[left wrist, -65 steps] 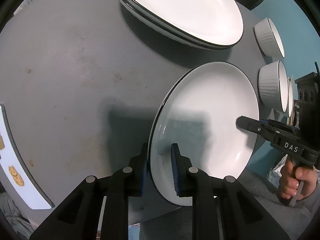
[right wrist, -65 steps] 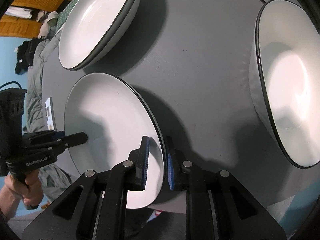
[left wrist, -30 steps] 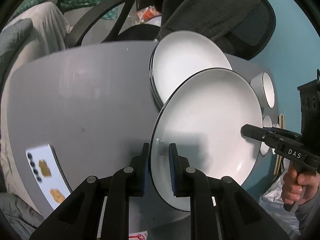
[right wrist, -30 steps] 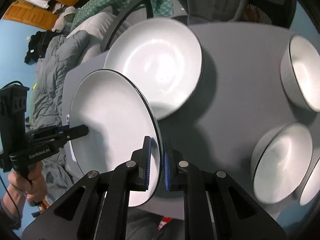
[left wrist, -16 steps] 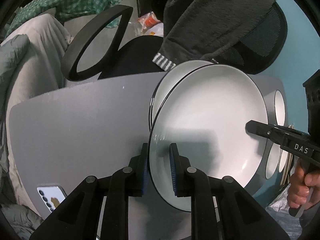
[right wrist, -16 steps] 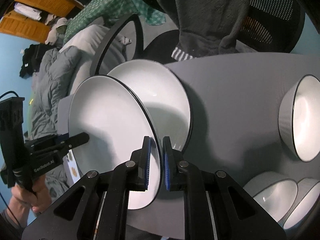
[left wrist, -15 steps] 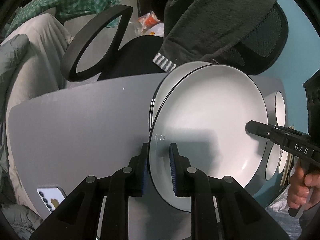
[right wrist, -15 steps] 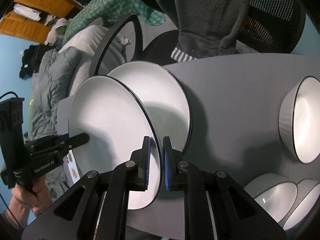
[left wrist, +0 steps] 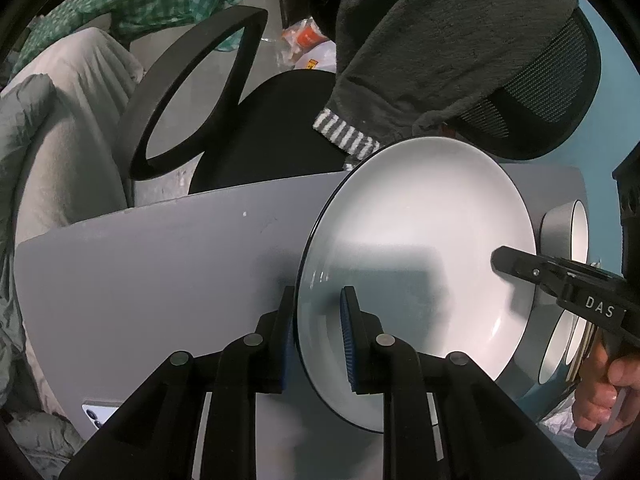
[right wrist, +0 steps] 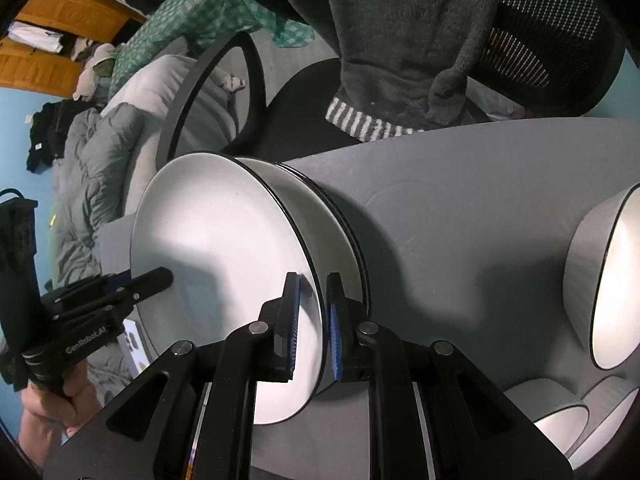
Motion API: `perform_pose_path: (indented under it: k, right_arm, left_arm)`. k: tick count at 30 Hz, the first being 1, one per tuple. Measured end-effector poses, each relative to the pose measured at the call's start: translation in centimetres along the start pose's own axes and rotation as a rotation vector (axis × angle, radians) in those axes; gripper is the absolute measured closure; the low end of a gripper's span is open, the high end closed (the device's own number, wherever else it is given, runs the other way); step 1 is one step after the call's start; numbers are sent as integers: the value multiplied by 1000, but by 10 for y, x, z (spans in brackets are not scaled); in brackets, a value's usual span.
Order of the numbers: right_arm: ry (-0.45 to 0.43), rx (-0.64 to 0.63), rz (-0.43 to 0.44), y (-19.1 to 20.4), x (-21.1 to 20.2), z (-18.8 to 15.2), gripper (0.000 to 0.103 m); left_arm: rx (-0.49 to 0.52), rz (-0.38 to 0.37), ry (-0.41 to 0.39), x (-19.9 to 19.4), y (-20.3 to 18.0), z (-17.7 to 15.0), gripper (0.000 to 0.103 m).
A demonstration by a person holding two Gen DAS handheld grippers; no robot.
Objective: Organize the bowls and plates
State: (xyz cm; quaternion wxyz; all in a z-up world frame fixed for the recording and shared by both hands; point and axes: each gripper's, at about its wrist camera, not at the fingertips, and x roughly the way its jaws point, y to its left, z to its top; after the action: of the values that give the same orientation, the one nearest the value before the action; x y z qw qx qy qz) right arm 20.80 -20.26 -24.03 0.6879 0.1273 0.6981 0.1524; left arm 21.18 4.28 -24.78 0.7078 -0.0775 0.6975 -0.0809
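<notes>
Grey tabletop [left wrist: 160,272], black office chair [left wrist: 188,92] and dark fleece [right wrist: 400,40] behind. Left gripper [left wrist: 318,332] fingers narrow on the near rim of a white black-edged plate [left wrist: 420,240] — jaws lately easing apart, rim between them. Right gripper [right wrist: 312,320] fingers clamped on the opposite rim of the same plate. Plate held tilted, just over the stacked plates [right wrist: 340,240] at the tabletop's far edge; contact with them unclear. White bowls [right wrist: 600,280] off to the right — a phone [left wrist: 100,406] near the left edge.
</notes>
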Motion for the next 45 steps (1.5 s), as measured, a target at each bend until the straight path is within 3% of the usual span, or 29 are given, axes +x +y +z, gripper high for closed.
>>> perform_pose_path:
  k: [4, 11, 23, 24, 25, 26, 35, 45]
  right_arm:
    - [7, 9, -22, -2, 3, 2, 88]
    - [35, 14, -29, -2, 2, 5, 84]
    - [87, 49, -39, 5, -4, 8, 61]
    - [81, 47, -47, 6, -6, 8, 59]
    - [70, 45, -63, 8, -9, 8, 49]
    - [56, 42, -90, 9, -11, 7, 45]
    - [-27, -1, -158, 22, -34, -11, 45]
    - [-188, -62, -285, 40, -92, -51, 40]
  left_arm:
    - [28, 38, -1, 0, -7, -2, 83]
    - [-5, 16, 6, 0, -2, 0, 83]
    - [-72, -44, -2, -7, 6, -6, 78]
    - [-80, -54, -9, -9, 6, -7, 77]
    - [-90, -62, -18, -12, 7, -8, 77]
    - [-94, -69, -24, -14, 7, -10, 77]
    - [-47, -66, -102, -45, -10, -36, 74]
    - [110, -51, -263, -103, -46, -70, 50]
